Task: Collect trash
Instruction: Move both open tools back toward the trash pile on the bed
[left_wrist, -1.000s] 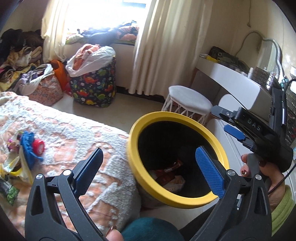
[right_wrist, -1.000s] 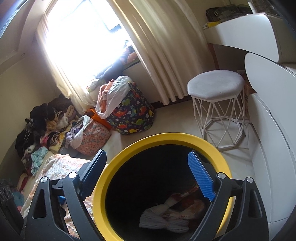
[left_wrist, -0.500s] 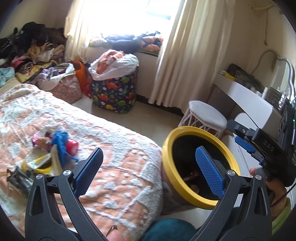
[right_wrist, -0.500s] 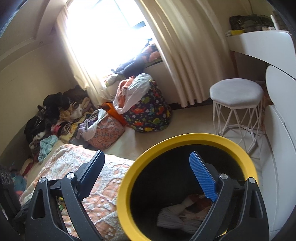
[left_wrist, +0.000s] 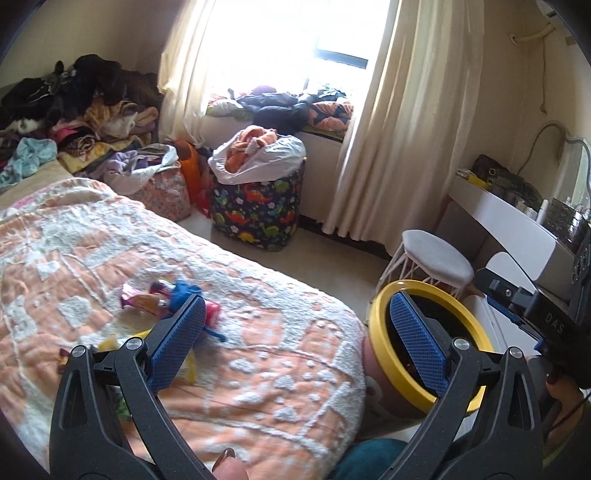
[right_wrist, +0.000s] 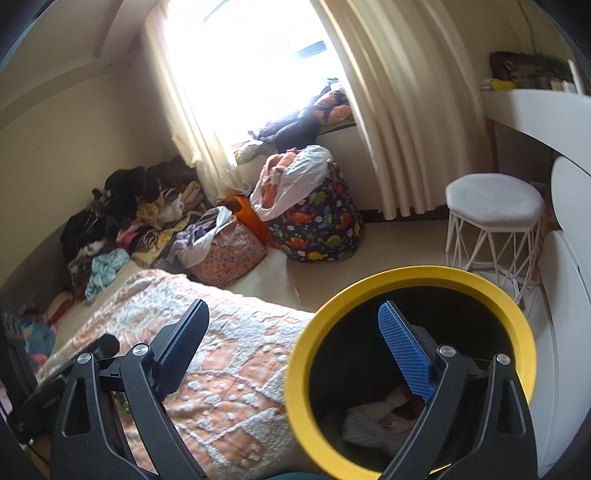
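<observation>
Nubby woven cloth bedspread (left_wrist: 229, 354); smooth matt plastic bin rim (right_wrist: 413, 275); crinkly glossy wrappers (left_wrist: 147, 301)

White letters "DAS" stand on the black right claw (left_wrist: 517, 306) body; nothing else reads.

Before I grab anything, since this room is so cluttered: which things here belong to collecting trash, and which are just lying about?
Belongs to the job:
- yellow-rimmed trash bin
- wrappers on the bedspread
- left hand-held gripper, open
- right hand-held gripper, open

Just lying about:
- dinosaur-print laundry bag
- white stool
- clothes pile
</observation>
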